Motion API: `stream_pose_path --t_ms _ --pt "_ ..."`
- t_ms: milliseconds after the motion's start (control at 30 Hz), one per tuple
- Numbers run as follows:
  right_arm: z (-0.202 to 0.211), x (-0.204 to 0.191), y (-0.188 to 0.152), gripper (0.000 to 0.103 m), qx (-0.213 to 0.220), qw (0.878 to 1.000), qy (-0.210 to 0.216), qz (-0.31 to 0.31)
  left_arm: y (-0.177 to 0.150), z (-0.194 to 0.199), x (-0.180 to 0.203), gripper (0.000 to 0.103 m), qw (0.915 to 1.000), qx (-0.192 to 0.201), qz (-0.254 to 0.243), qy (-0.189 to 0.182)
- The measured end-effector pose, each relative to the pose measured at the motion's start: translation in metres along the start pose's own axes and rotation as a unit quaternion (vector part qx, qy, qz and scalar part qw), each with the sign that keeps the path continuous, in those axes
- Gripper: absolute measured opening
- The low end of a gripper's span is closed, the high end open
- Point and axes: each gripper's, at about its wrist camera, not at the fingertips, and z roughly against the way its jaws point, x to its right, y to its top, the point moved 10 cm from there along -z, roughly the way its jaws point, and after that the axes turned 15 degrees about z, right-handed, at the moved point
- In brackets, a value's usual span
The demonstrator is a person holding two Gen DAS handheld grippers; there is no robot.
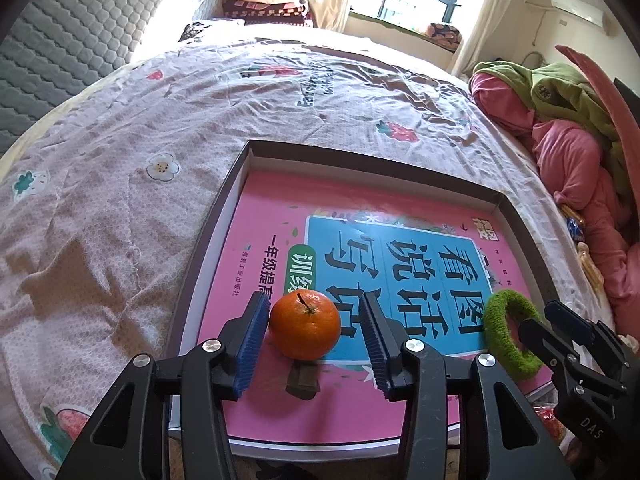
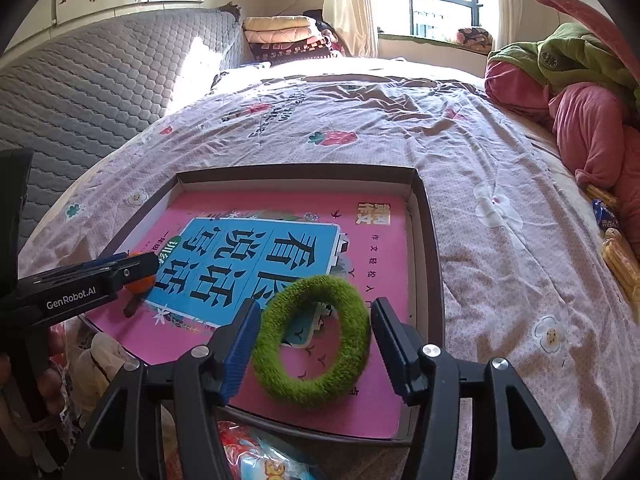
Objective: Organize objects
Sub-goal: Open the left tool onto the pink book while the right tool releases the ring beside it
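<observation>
Sunlit bed [image 1: 140,120] carries a shallow cardboard box [image 1: 224,184] lined with a pink book [image 1: 280,216]. Left gripper [image 1: 316,340] stands spread around a round orange tangerine [image 1: 305,326]. Right gripper [image 2: 316,344] stands spread around a fuzzy green ring [image 2: 312,340].

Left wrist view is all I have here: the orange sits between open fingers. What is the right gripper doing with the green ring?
Observer: The right gripper is open, its fingers flanking the green ring, which lies on the pink book.
Operator: Can you see the orange from that side?
Observer: Only a sliver; the left gripper hides most of the orange.
Operator: Anything below the box's near edge?
Observer: Yes, a red and blue printed package lies just under the box.
</observation>
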Motion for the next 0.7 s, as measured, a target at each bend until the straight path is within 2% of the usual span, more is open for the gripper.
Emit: stream_pose_path --t_ms 700 --pt "0.026 0.002 0.013 0.060 0.033 0.999 -0.005 0.004 -0.012 0.053 -0.003 0.049 0.9996 0.026 0.000 -0.013"
